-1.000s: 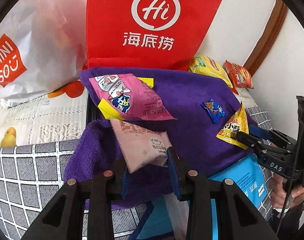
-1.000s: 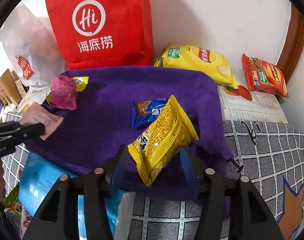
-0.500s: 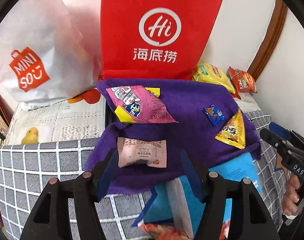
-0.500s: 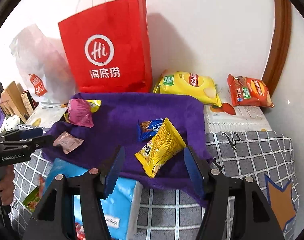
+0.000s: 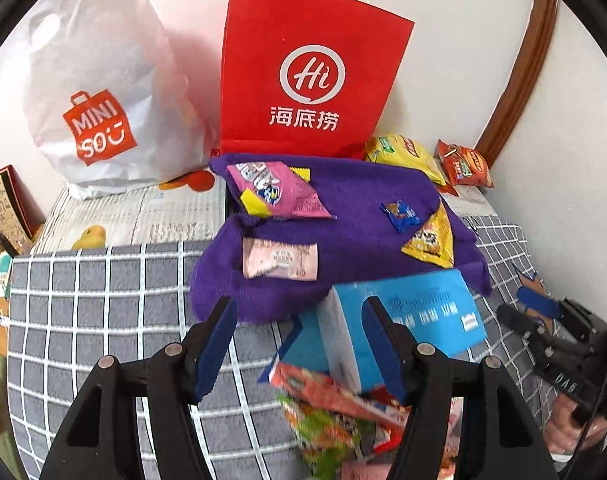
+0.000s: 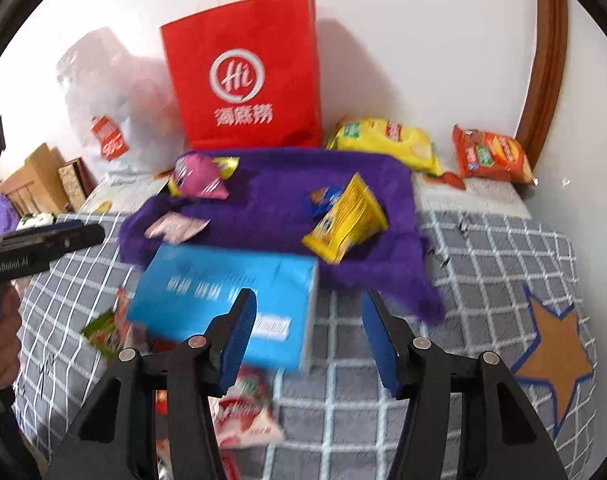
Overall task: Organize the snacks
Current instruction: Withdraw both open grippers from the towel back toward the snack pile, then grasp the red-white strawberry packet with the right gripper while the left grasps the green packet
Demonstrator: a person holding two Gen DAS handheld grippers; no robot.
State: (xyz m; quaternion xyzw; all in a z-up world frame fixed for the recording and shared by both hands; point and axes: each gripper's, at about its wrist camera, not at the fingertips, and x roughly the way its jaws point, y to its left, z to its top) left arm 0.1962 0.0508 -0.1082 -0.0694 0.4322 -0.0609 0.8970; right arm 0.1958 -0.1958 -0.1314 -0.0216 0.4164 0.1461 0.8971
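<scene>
— So, grippers?
— Both mine gape with nothing held: left gripper (image 5: 299,344), right gripper (image 6: 309,340) just narrowing.
— Snacks?
— Pale pink packet (image 5: 279,259) and yellow packet (image 6: 345,226) lie on the purple towel (image 5: 355,200).

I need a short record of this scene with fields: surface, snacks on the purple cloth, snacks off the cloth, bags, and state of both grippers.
surface: grey checked cover
purple towel: pink packet, pale pink sachet, small blue packet, yellow packet
off the towel: blue box, yellow chip bag, orange chip bag
bags: red paper bag, white plastic bag
left gripper: open, empty
right gripper: open, empty
</scene>
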